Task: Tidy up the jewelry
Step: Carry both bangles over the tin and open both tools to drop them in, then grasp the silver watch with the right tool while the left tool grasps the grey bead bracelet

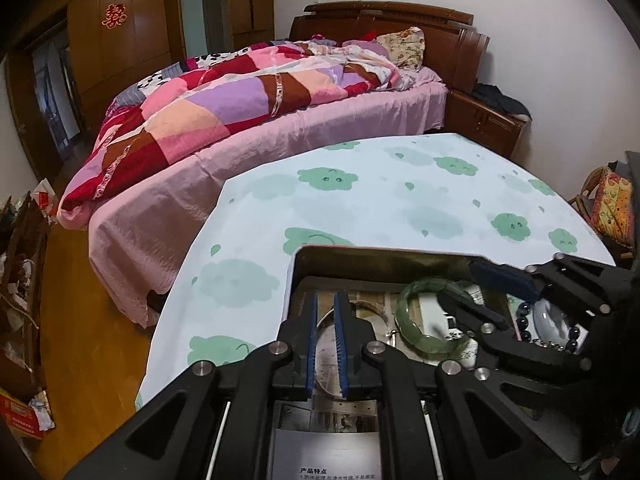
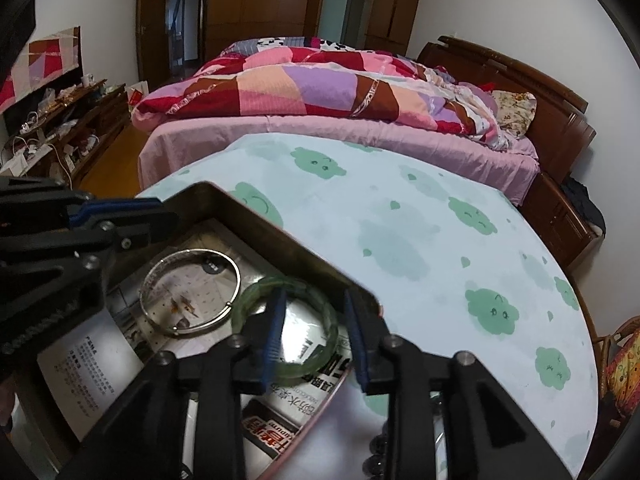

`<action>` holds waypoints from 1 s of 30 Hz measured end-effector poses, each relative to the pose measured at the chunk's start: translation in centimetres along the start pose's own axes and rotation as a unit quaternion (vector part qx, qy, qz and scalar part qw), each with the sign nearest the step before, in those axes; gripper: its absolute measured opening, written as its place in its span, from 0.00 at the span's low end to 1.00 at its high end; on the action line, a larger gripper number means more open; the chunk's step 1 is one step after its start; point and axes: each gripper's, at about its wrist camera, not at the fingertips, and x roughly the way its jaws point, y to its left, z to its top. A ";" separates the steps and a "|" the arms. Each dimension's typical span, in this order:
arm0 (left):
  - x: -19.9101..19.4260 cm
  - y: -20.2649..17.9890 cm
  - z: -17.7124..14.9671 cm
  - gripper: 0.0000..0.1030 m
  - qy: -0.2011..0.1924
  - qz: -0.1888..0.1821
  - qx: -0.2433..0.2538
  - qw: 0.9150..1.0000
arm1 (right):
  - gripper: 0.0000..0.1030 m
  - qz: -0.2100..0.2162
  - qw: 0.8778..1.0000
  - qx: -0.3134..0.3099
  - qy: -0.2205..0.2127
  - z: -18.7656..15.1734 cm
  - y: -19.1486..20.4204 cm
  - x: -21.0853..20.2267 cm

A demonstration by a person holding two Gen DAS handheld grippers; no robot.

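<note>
Bedroom, cloud-print tablecloth [image 2: 400,216], metal tray [image 2: 280,236], left hand-held gripper [image 1: 326,336] pressed together, right hand-held gripper [image 2: 316,340] spread.

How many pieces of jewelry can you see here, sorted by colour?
Green bangle: 1
Silver bangle: 1
Dark bead bracelet: 1
Total: 3, with both bangles lying in the metal tray.

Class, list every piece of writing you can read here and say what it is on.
"产品特点": heading on the white leaflet.
"囍": red paper-cut on the wardrobe door.
Newspaper headlines in the tin: upside down, too blurred to read.
Leaflet's small print: too small.
</note>
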 end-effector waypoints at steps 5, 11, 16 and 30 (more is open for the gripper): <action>-0.2 0.1 0.1 0.27 -0.003 -0.006 -0.006 1.000 | 0.48 0.002 1.000 0.000 -0.010 -0.1 0.2 -0.6; -1.0 -0.3 -0.1 0.48 -0.012 -0.005 -0.004 1.000 | 0.55 0.000 1.000 0.005 -0.016 -0.3 0.1 -1.2; -3.0 -0.2 -0.3 0.67 -0.042 -0.010 -0.014 0.999 | 0.58 -0.001 1.000 0.015 -0.016 -0.9 -0.8 -2.2; -5.0 -4.5 -2.9 0.67 -0.050 -0.021 0.006 0.999 | 0.61 -0.018 0.998 0.064 -0.022 -5.0 -6.1 -6.3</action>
